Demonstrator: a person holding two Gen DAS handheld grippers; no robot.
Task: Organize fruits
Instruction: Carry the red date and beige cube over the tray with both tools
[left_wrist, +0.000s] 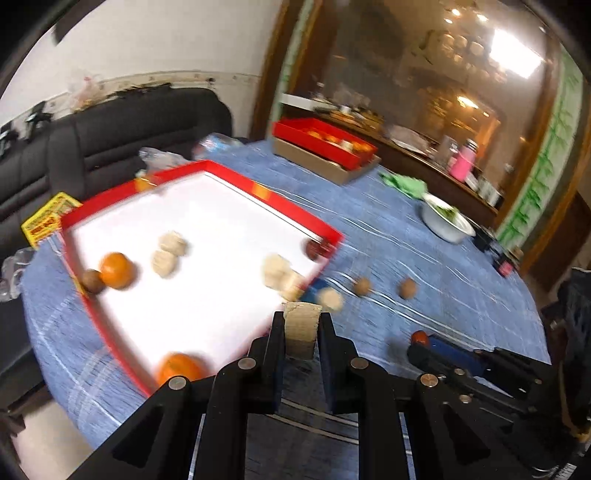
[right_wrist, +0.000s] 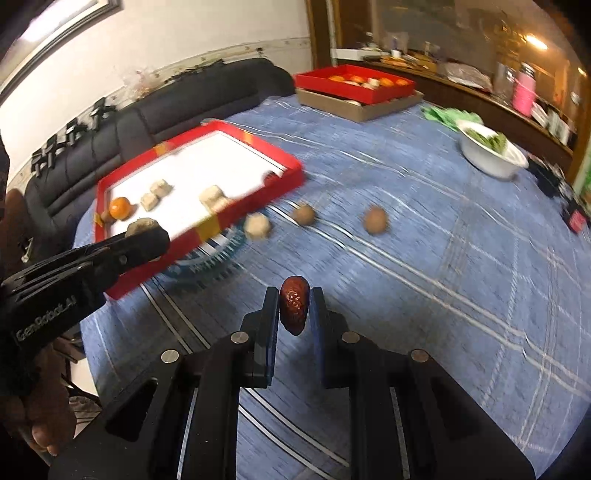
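In the left wrist view my left gripper (left_wrist: 301, 321) is shut on a beige cake block (left_wrist: 301, 338), just over the near corner of the red tray (left_wrist: 221, 221). The white-floored tray holds two oranges (left_wrist: 116, 269), a brown round fruit (left_wrist: 92, 281), several beige cakes (left_wrist: 173, 243) and a red date (left_wrist: 314, 248). In the right wrist view my right gripper (right_wrist: 294, 295) is shut on a dark red date (right_wrist: 293, 312) above the blue cloth. One beige cake (right_wrist: 257, 226) and two brown fruits (right_wrist: 304, 214) lie loose on the cloth beside the tray (right_wrist: 207, 162).
A second red box (right_wrist: 354, 83) with oranges sits on a brown carton at the table's far side. A white bowl (right_wrist: 491, 151) of greens stands far right. A dark sofa (left_wrist: 129, 125) runs behind the table. A yellow packet (left_wrist: 46, 221) lies at the table's left edge.
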